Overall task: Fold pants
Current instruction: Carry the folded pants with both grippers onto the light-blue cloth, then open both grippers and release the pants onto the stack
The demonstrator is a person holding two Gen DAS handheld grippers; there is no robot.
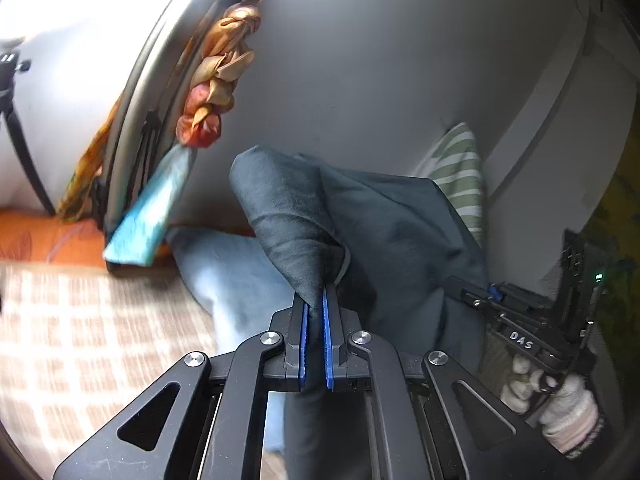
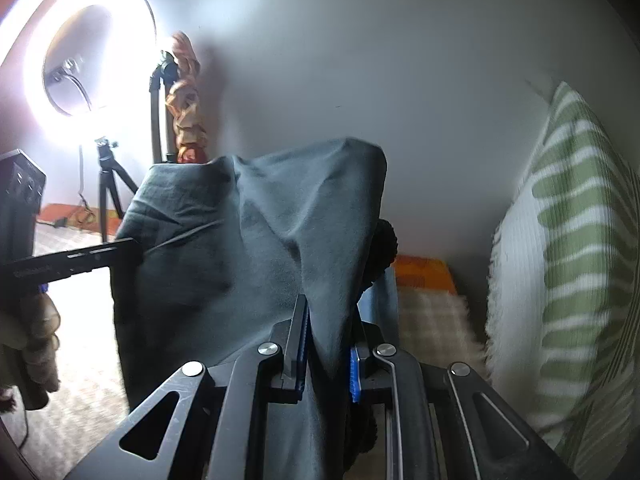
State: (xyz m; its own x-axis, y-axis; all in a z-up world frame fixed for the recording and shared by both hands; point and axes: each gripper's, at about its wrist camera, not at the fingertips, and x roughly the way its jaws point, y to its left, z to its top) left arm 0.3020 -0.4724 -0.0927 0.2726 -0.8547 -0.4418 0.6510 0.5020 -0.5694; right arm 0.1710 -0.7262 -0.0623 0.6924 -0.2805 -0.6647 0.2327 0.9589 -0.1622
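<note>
Left tongs (image 1: 316,300) pinching pants (image 1: 380,224), draped downward

Probably bedroom: pillow (image 2: 576,264), checked bedspread (image 1: 80,340).

White letters "DAS" readable on black body of right gripper (image 1: 520,340), left wrist view, at about 4 o'clock from frame centre, just above gloved hand (image 1: 560,404). Faint printed marking on black bar of left gripper (image 2: 72,266), right wrist view, at about 9 o'clock: too blurred to read. No other legible text, numbers or signs.
</note>
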